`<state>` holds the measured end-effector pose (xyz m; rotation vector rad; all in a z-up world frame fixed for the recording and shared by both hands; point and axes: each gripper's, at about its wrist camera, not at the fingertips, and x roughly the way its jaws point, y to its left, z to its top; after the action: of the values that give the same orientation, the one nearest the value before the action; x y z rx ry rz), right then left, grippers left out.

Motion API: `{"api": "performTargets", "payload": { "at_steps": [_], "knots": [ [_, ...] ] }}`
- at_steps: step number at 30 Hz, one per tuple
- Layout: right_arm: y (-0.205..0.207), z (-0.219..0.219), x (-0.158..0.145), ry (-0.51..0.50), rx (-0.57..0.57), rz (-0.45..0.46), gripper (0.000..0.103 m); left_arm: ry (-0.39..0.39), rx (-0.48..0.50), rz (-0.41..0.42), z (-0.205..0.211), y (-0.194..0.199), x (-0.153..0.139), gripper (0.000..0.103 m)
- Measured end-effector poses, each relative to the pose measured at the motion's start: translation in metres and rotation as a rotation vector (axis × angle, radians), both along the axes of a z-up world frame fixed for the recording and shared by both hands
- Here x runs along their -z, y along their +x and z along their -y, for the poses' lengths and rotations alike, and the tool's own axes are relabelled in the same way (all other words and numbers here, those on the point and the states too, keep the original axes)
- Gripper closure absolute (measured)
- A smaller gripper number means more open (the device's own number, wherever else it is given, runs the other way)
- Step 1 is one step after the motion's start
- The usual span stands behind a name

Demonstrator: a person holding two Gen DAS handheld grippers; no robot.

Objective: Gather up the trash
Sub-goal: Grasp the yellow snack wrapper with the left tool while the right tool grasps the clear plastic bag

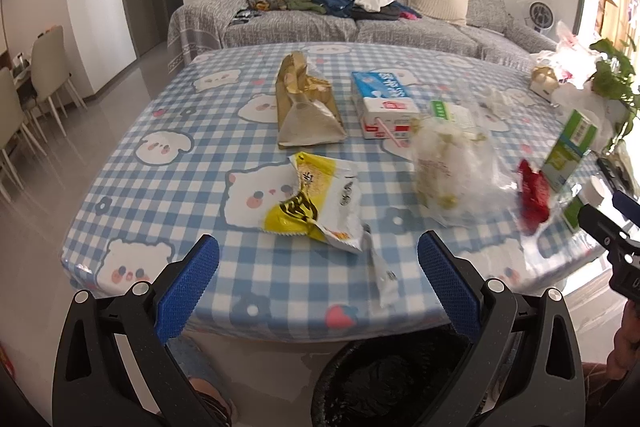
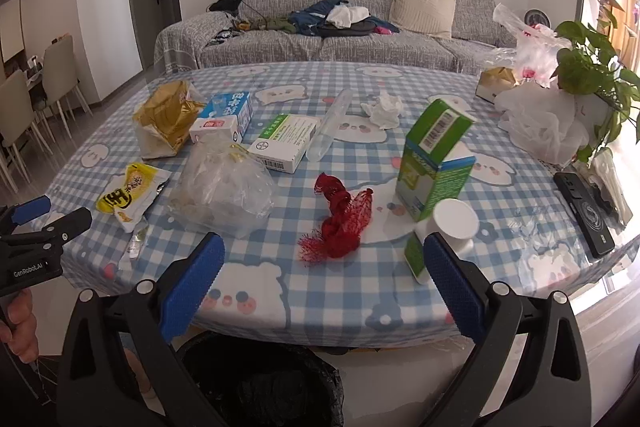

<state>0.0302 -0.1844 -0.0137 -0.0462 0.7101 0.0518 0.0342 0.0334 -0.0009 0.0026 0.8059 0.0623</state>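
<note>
Trash lies across the checked table (image 2: 340, 307): a yellow snack wrapper (image 1: 316, 203), a brown paper bag (image 1: 308, 107), a blue-white milk carton (image 1: 384, 103), a clear plastic bag (image 2: 224, 187), a red net (image 2: 340, 223), a green carton (image 2: 436, 163), a medicine box (image 2: 288, 143) and a crumpled tissue (image 2: 384, 109). My left gripper (image 1: 320, 267) is open just short of the yellow wrapper, holding nothing. My right gripper (image 2: 324, 267) is open in front of the red net, also holding nothing. A black-lined bin (image 2: 264, 383) stands below the table's near edge.
A white-capped bottle (image 2: 452, 223) lies by the right finger. A black phone (image 2: 584, 215), a potted plant (image 2: 592, 67) and white plastic bags (image 2: 548, 123) sit at the table's right. A grey sofa (image 1: 360, 7) is behind, dining chairs (image 1: 48, 67) at the left.
</note>
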Motion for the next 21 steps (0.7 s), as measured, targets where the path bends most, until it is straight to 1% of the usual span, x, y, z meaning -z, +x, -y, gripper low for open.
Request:
{"api": "performTargets", "payload": {
  "at_steps": [3, 6, 12, 18, 21],
  "knots": [
    [0.013, -0.006, 0.006, 0.002, -0.019, -0.011, 0.007, 0.014, -0.003, -0.028, -0.002, 0.016, 0.009, 0.006],
    [0.024, -0.02, 0.009, 0.002, -0.063, -0.011, 0.007, 0.023, -0.006, -0.058, -0.006, 0.033, 0.019, 0.006],
    [0.048, -0.052, 0.011, -0.013, -0.14, -0.008, 0.007, -0.026, -0.028, -0.133, -0.019, 0.066, 0.039, 0.006],
    [0.071, -0.071, 0.014, -0.023, -0.152, -0.02, 0.007, -0.028, -0.027, -0.153, -0.02, 0.089, 0.046, 0.006],
    [0.082, -0.076, 0.02, -0.021, -0.153, -0.039, 0.007, -0.028, -0.023, -0.173, -0.018, 0.098, 0.05, 0.009]
  ]
}}
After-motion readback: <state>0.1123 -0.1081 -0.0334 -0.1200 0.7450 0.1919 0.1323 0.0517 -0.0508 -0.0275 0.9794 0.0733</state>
